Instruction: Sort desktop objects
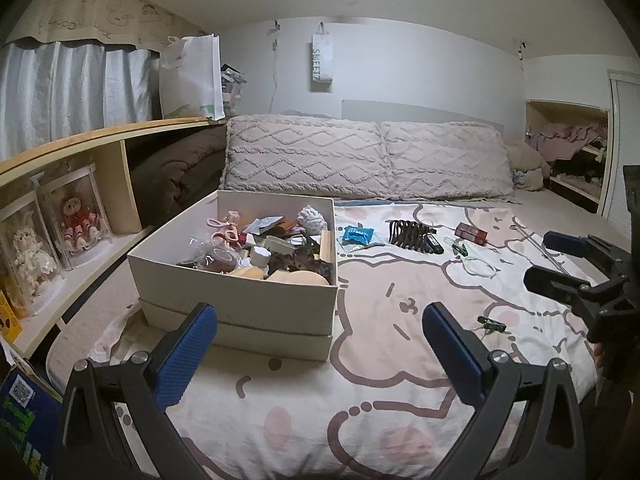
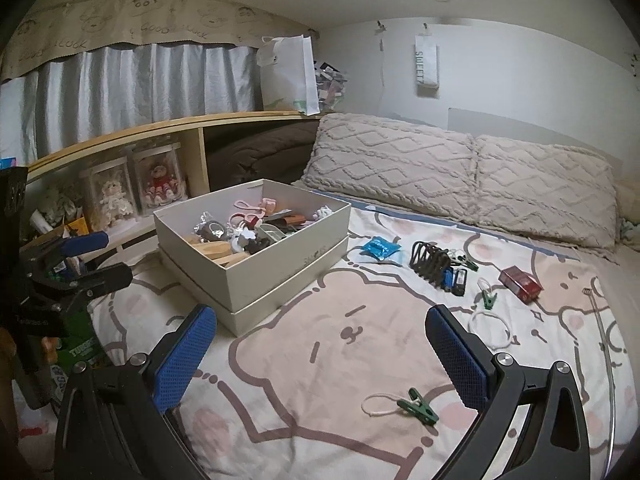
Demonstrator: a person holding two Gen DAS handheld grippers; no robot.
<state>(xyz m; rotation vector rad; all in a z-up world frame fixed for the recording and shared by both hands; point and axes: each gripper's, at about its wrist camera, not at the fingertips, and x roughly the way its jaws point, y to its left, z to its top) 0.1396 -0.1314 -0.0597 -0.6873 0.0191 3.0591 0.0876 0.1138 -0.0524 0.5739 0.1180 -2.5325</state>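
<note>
A white box [image 1: 236, 300] [image 2: 280, 268] filled with several small items stands on its lid on the bed's left side. To its right, loose on the patterned bedspread, lie a blue packet [image 1: 357, 235] [image 2: 380, 249], a black claw clip [image 1: 408, 234] [image 2: 430, 260], a red box [image 1: 471, 233] [image 2: 520, 283], a white loop [image 2: 490, 328] and a green peg [image 2: 488, 299]. A second green peg on a string [image 2: 418, 406] [image 1: 492, 323] lies just ahead of my right gripper [image 2: 322, 348] [image 1: 548, 262], which is open and empty. My left gripper [image 1: 320, 344] [image 2: 104, 258] is open and empty, in front of the box.
Two knitted pillows [image 1: 368, 160] line the head of the bed. A wooden shelf [image 1: 100, 136] with boxed dolls [image 2: 160, 188] runs along the left side. A thin metal rod [image 2: 604, 352] lies near the right edge of the bed.
</note>
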